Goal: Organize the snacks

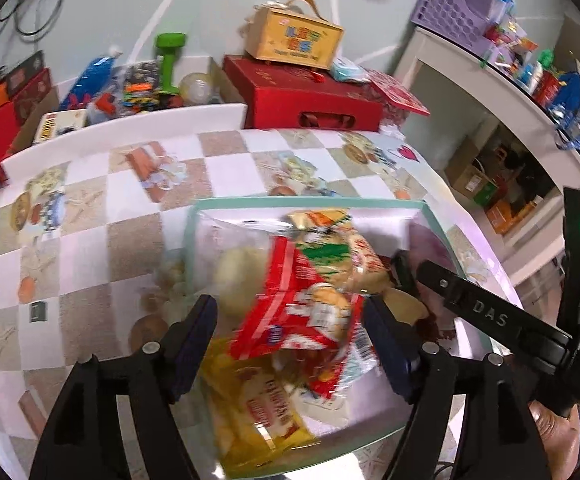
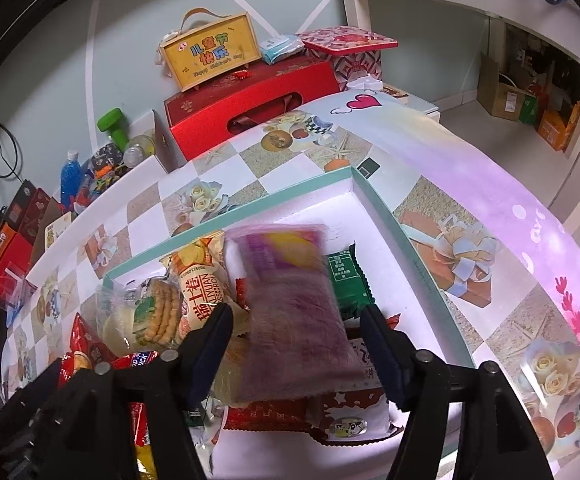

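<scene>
Below, both grippers hang over the shallow mint-rimmed box of snacks on the checked tablecloth. Left gripper: fingers spread wide, a blurred red snack packet between them, pads not pressing it; yellow packet underneath. Right gripper: fingers likewise apart, a blurred purple packet between, sides clear of the pads. Beside it, a green packet and a biscuit pack. Farther back, a red gift box with a yellow carry case on top.
</scene>
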